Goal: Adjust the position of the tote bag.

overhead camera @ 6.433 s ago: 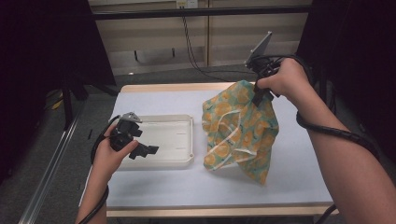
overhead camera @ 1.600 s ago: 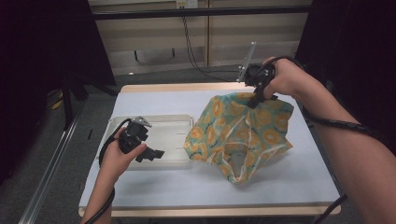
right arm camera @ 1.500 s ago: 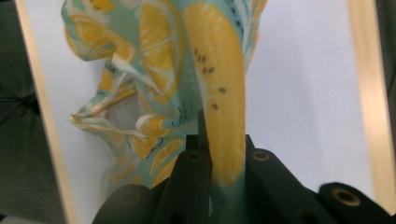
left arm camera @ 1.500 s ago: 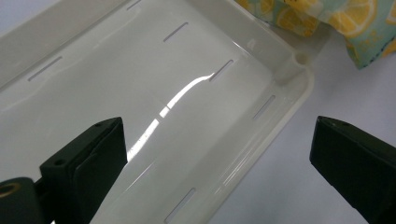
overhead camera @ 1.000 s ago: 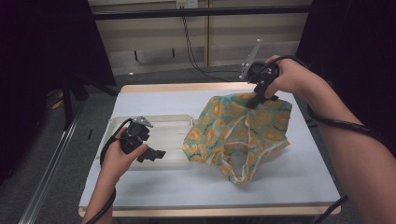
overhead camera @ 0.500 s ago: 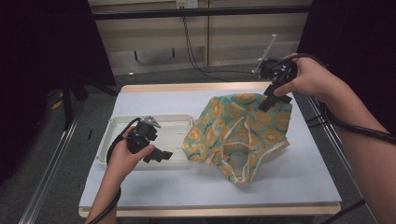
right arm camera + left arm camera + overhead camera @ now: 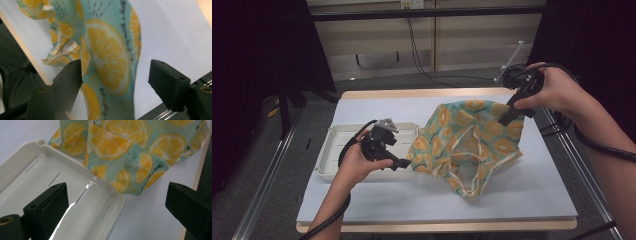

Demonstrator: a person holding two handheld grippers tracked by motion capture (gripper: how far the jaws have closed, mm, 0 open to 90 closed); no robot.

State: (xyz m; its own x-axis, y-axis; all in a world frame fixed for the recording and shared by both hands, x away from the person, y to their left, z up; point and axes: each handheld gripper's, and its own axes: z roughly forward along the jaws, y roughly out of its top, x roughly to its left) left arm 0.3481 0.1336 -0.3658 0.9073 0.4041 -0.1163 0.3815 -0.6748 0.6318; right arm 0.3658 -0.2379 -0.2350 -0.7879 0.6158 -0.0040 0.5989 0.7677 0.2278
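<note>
the right gripper (image 7: 115, 85) has its two black jaws spread wide; they have just been opening, and the lemon-print cloth bag (image 7: 110, 57) lies beyond the gap between them, with neither pad pressing on it. in the high view the right gripper (image 7: 512, 114) hovers over the bag's far right corner, held in the person's right hand (image 7: 552, 90). the left gripper (image 7: 115, 202) also has its jaws spread apart with nothing pinched; beyond them is the near left edge of the bag (image 7: 125, 157), draped over the rim of a white tray (image 7: 30, 162). in the high view the bag (image 7: 472, 140) lies crumpled on the pale table (image 7: 532, 195), with the tray (image 7: 329, 150) touching its left side and the left gripper (image 7: 404, 163) just beside that edge.
</note>
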